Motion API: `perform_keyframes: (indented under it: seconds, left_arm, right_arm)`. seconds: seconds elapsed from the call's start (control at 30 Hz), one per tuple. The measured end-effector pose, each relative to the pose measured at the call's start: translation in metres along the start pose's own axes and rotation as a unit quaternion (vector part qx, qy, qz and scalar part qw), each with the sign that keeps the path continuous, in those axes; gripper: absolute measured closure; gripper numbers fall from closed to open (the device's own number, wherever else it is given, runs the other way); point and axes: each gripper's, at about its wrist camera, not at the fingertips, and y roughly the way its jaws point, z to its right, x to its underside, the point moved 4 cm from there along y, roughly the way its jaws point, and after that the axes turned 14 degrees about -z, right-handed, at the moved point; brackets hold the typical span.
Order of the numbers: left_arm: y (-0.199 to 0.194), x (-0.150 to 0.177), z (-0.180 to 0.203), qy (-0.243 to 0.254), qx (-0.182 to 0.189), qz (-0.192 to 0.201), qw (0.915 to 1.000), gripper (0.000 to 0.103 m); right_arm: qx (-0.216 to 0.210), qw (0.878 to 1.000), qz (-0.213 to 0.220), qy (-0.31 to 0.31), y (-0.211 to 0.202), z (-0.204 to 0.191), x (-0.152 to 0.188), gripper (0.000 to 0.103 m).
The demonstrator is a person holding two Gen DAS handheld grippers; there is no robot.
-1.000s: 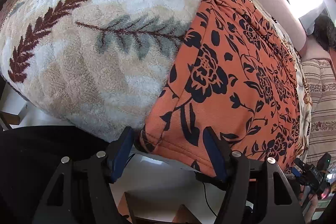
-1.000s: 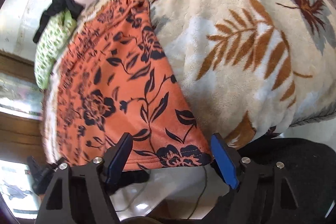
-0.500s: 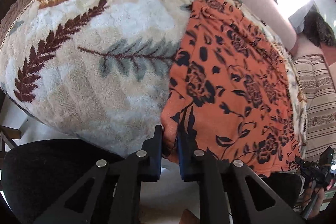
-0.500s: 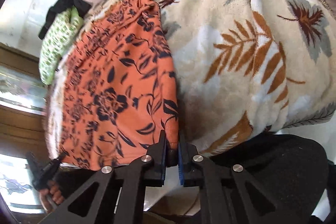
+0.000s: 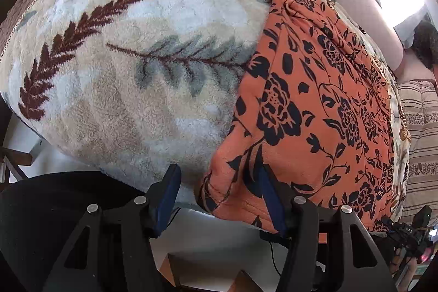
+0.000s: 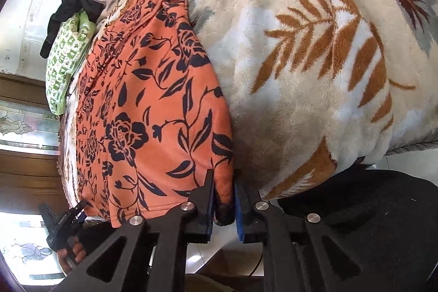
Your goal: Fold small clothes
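Observation:
An orange garment with black flowers lies spread on a fleece leaf-print blanket, its near hem hanging over the bed's edge. My left gripper is at the hem's left corner. Its jaws are opening, and the bunched corner lies loose between them, clear of the left pad. In the right wrist view the garment ends at its right corner, which is pinched between the pads of my right gripper. Those jaws are narrow and starting to part.
A green patterned cloth and a black one lie at the far end of the bed. A person in striped clothes stands at the bedside. Pale floor shows below the bed's edge. The blanket spreads bare beside the garment.
Both grippers closed on the hem corners from open. Since then the left jaws have spread wide again and let the corner go; the right jaws have eased a little, cloth still between them.

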Motion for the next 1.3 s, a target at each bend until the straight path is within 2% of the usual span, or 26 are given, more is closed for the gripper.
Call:
perform_keyframes:
  seconds: [0.07, 0.13, 0.17, 0.23, 0.33, 0.37, 0.4, 0.43, 0.6, 0.67, 0.83, 1.0, 1.13, 1.3]
  left_arm:
    - [0.001, 0.0, -0.001, -0.003, -0.001, -0.004, 1.0, 0.043]
    - [0.001, 0.0, 0.0, -0.003, -0.002, -0.004, 1.0, 0.044]
    - [-0.001, 0.0, -0.001, 0.0, 0.0, -0.003, 1.0, 0.048]
    - [-0.001, -0.002, -0.001, 0.006, 0.001, -0.009, 0.9999, 0.084]
    - [-0.003, -0.002, -0.002, 0.01, 0.011, -0.019, 0.9997, 0.09]
    - [-0.004, -0.002, 0.0, 0.013, 0.009, -0.018, 0.9997, 0.091]
    - [-0.005, -0.003, 0.005, 0.016, 0.008, -0.015, 0.9997, 0.092]
    - [-0.009, -0.003, 0.008, 0.019, 0.01, -0.01, 0.9997, 0.092]
    - [-0.054, -0.01, 0.021, 0.034, 0.042, 0.045, 0.9975, 0.093]
    - [-0.063, -0.015, 0.023, 0.035, 0.05, 0.056, 0.9966, 0.093]
    - [-0.052, -0.019, 0.015, 0.021, 0.047, 0.04, 0.9979, 0.092]
    - [-0.054, -0.016, 0.014, 0.029, 0.045, 0.035, 0.9979, 0.092]
    - [-0.06, -0.019, 0.018, 0.039, 0.045, 0.042, 0.9973, 0.092]
    - [-0.05, -0.014, 0.01, 0.03, 0.039, 0.023, 0.9985, 0.092]
  right_arm:
    - [0.0, 1.0, -0.004, -0.001, 0.0, 0.003, 0.0, 0.076]
    - [0.001, 1.0, -0.006, -0.003, 0.002, 0.003, -0.001, 0.071]
    - [0.0, 1.0, -0.006, -0.002, 0.003, 0.003, -0.001, 0.07]
    - [0.0, 1.0, -0.009, -0.002, 0.004, 0.004, -0.002, 0.069]
    - [-0.011, 1.0, -0.016, -0.006, 0.005, 0.003, -0.003, 0.07]
    - [-0.013, 1.0, -0.02, -0.003, 0.005, 0.004, -0.003, 0.073]
    - [-0.013, 1.0, -0.019, -0.003, 0.004, 0.004, -0.003, 0.081]
    - [-0.015, 1.0, -0.017, -0.003, 0.003, 0.004, -0.002, 0.094]
    - [-0.063, 0.998, 0.02, -0.011, -0.032, -0.006, -0.002, 0.095]
    - [-0.079, 0.996, 0.036, -0.019, -0.046, -0.011, -0.005, 0.095]
    - [-0.104, 0.994, 0.04, -0.004, -0.045, -0.003, -0.015, 0.095]
    - [-0.125, 0.991, 0.037, 0.004, -0.042, 0.001, -0.014, 0.095]
    - [-0.134, 0.99, 0.052, -0.003, -0.052, 0.002, -0.019, 0.095]
    - [-0.144, 0.989, 0.044, 0.002, -0.046, 0.007, -0.016, 0.095]
